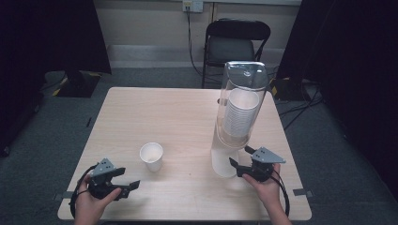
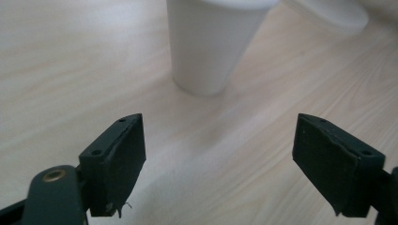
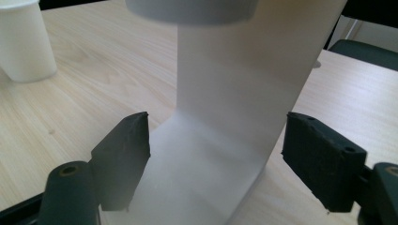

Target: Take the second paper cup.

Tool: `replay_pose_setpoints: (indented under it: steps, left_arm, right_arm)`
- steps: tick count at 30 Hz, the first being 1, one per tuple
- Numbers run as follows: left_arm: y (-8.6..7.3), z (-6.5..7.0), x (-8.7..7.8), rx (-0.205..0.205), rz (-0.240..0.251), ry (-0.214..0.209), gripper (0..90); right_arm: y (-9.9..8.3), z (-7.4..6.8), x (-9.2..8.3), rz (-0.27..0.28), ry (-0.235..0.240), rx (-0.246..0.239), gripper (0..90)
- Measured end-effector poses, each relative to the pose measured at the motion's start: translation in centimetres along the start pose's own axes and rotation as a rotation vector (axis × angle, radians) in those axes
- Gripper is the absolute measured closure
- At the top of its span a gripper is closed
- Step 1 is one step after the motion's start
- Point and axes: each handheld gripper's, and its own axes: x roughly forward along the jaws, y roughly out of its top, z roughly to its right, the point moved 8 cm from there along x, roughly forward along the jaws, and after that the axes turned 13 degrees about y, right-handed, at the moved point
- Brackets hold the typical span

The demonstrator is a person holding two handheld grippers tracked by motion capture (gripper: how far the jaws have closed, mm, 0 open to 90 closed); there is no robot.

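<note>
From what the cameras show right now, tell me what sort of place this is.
Probably a lab or recording room, not a home: a bare wooden table on grey carpet, black curtains along both sides, a folding chair by the wall, and cables across the floor.

A pale wooden worktop stands on grey carpet. Behind it a black folding chair faces the wall, where a cable hangs from a socket. Dark curtains flank both sides.

White paper cup upright on pale wooden table, left gripper jaws wide apart — nothing between them
</note>
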Motion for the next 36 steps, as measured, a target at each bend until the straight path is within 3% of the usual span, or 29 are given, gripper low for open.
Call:
replay_pose_setpoints:
  steps: [4, 7, 12, 19, 21, 22, 27, 36]
  left_arm:
    - [-1.4, 0.0, 1.4, 0.006, -0.021, 0.011, 17.2]
    - [-2.2, -0.1, 2.1, 0.033, -0.05, 0.022, 17.6]
    - [-2.0, 0.2, 2.8, 0.051, -0.01, 0.039, 15.9]
    - [-2.0, 0.4, 2.9, 0.084, -0.016, 0.061, 15.6]
    - [-2.2, 0.5, 2.9, 0.116, -0.028, 0.077, 15.6]
    - [-2.1, 0.5, 2.9, 0.121, -0.028, 0.078, 15.4]
    - [-2.2, 0.5, 2.9, 0.119, -0.028, 0.077, 15.5]
    - [-2.2, 0.5, 2.9, 0.12, -0.028, 0.077, 15.5]
  right_arm:
    - [0.9, -0.1, 0.1, 0.025, 0.005, 0.0, 23.2]
    - [1.4, -0.4, 0.4, 0.037, 0.017, -0.014, 23.4]
    - [2.7, -0.6, 0.5, 0.082, 0.021, -0.007, 23.4]
    - [5.4, -1.3, 0.8, 0.17, 0.025, 0.001, 25.2]
    - [5.9, -1.2, 0.9, 0.187, 0.015, 0.008, 32.4]
    - [5.8, -1.0, 0.8, 0.178, -0.005, -0.011, 33.8]
    - [5.5, -1.0, 0.9, 0.21, 0.006, 0.005, 35.3]
    - [4.8, -0.8, 1.0, 0.197, 0.009, -0.006, 36.6]
